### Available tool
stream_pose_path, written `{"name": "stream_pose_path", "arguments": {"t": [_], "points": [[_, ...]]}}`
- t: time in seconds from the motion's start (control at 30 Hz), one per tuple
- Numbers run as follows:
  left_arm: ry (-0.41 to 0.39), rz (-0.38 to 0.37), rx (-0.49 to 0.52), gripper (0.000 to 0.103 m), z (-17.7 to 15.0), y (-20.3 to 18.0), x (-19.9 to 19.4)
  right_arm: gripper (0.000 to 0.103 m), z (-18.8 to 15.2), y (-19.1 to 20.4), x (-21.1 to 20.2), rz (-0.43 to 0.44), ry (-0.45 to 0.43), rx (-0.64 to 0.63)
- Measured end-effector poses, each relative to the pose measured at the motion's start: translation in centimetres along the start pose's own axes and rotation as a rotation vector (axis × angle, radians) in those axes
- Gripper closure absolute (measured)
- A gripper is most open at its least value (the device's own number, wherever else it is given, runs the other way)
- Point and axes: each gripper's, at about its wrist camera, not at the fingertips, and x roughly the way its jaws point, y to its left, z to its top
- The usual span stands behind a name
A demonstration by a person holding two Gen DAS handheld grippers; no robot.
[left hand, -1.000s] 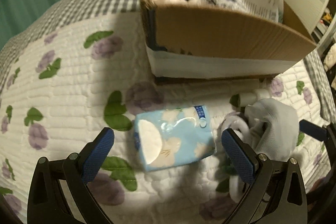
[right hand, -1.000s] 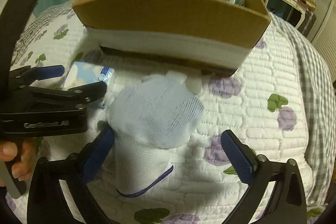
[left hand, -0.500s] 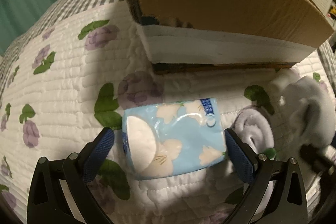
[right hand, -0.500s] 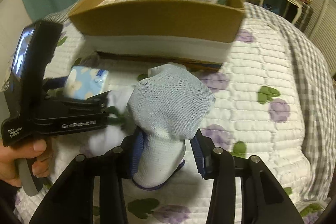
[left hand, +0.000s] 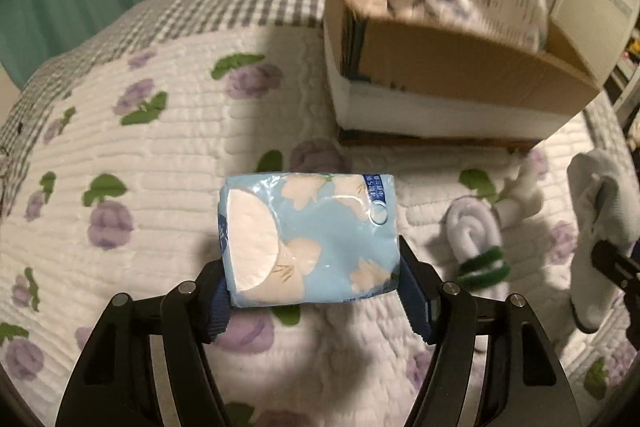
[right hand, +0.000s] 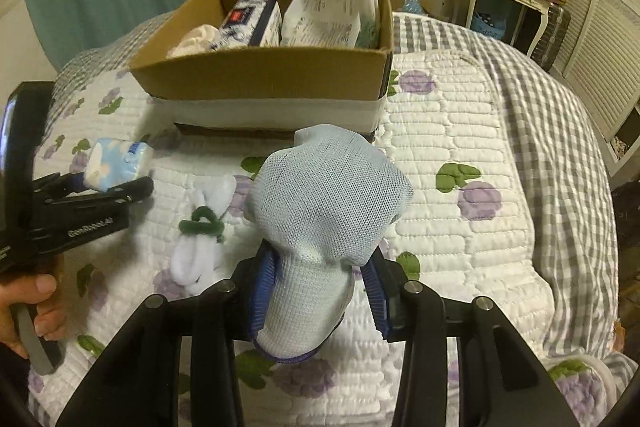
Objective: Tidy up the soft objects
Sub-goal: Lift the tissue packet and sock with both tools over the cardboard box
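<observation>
Left wrist view: the left gripper (left hand: 316,291) is closed on the tissue pack (left hand: 308,239), pads pressing its two short sides, and the pack looks raised off the bed (left hand: 152,147). The box (left hand: 448,67) sits ahead to the right. The carry should probably rise over the near wall before release, with gentle pressure so the pack does not buckle.

Right wrist view: the right gripper (right hand: 320,291) pinches the sock (right hand: 328,219) low down, its upper part flopping forward. The box (right hand: 260,79) lies straight ahead, already part filled; the free space seems front left. A small bundle (right hand: 200,235) lies on the bed nearby.
</observation>
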Motion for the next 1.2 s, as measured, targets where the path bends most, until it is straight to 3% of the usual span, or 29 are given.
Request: {"name": "stream_pose_path", "arguments": {"t": [0.83,1.2], "points": [[-0.460,-0.117,-0.072,0.035,-0.5,3.0,-21.5,0.062,0.3,5.8,-16.2,-0.005,-0.346,-0.095],[-0.617,-0.164,-0.054,0.035,1.3,2.7,-27.1,0.062,2.2,6.9,-22.7,-0.008,-0.508,-0.132]]}}
